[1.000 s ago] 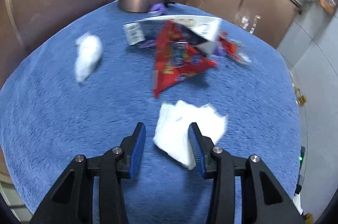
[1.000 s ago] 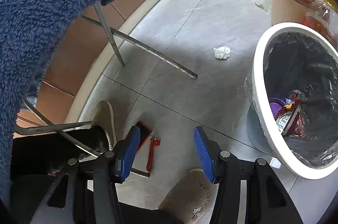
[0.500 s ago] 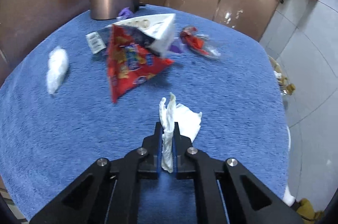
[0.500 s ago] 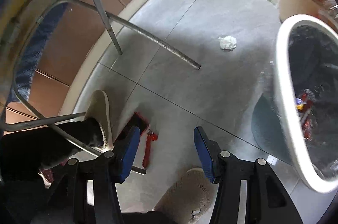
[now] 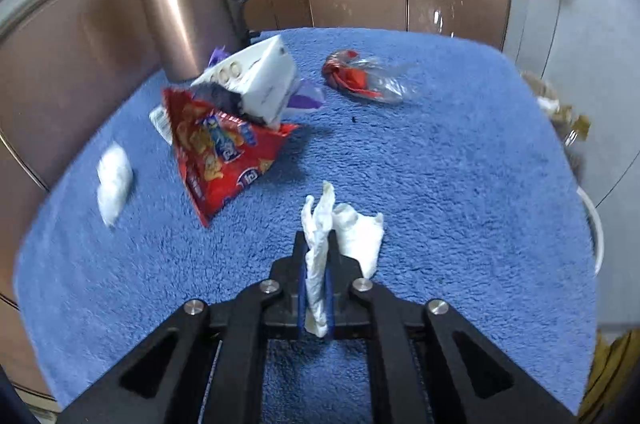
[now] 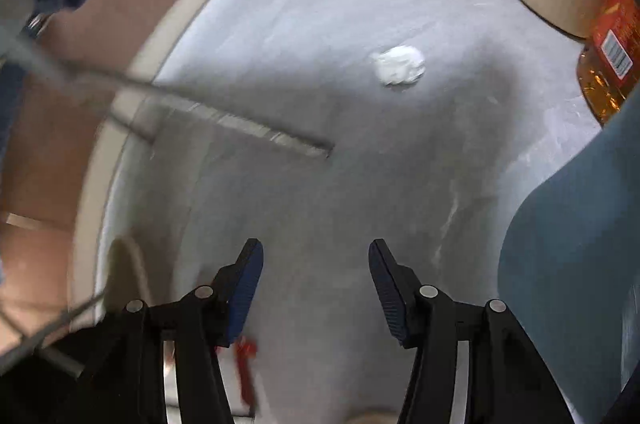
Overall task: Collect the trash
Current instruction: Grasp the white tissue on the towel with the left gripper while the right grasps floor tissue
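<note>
Our left tool [image 5: 316, 264] is clenched on a white tissue [image 5: 320, 224], which stands up between the blue pads and spills to the right over the blue-covered worktop [image 5: 460, 184]. Ahead and to the left lies a red snack bag [image 5: 218, 152], with a white box [image 5: 256, 80] leaning on its far edge. Further right is a crumpled red-and-clear wrapper [image 5: 362, 80], and near the left edge a white wad [image 5: 114, 180]. A copper-coloured jug [image 5: 180, 12] stands at the far side, just behind the box.

Our right tool [image 6: 316, 288] is released, holding nothing, and points down at the grey floor [image 6: 320, 64]. A crumpled tissue ball [image 6: 398, 66] lies there, well ahead of the pads. A small red object [image 6: 246, 364] sits by the left pad, too blurred for us to identify.
</note>
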Tool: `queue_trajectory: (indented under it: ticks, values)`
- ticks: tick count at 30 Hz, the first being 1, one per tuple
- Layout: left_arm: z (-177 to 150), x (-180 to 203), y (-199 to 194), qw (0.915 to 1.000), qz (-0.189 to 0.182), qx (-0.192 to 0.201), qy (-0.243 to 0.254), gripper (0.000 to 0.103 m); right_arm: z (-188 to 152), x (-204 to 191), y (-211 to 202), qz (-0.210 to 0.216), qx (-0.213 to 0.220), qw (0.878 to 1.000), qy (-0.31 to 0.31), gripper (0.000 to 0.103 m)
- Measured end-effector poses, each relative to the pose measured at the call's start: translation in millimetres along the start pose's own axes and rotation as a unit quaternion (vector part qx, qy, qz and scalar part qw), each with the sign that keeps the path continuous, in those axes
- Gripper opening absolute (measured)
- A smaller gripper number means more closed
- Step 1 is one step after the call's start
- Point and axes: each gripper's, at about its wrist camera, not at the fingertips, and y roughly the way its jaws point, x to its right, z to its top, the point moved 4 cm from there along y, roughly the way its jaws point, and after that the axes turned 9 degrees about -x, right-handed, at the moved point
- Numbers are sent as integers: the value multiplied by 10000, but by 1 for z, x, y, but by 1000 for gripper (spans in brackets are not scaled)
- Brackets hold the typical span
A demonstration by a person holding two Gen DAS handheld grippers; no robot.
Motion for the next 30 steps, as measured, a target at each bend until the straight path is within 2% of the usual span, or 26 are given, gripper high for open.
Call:
queue_trajectory:
  ticks: [5, 7, 12, 16, 19, 26, 30]
  values:
    - [6, -16, 3, 9956, -611, -328, -637, 6, 38, 24, 23, 54, 344, 9979, 538, 53]
    - [8, -19, 6, 9941, -723, -312, -745, 6, 54, 34, 33, 146, 460, 9956, 799, 54]
    - [8, -8, 8, 9975, -419, -27, -577, 6, 94, 56, 51, 75, 673, 9904, 1201, 55]
    - [5, -16, 6, 9946, -625, -20, -825, 6, 123, 63, 60, -207, 836, 9889, 1214, 55]
    - [4, -15, 6, 9951, -578, -5, -806, 6, 141, 62, 66, -440, 890, 9892, 1083, 56]
    - [4, -15, 6, 9950, -567, 7, -825, 6, 159, 66, 82, -940, 884, 9887, 757, 57]
    - [5, -14, 7, 9950, -557, 14, -823, 6, 161, 69, 97, -1173, 678, 9891, 584, 57]
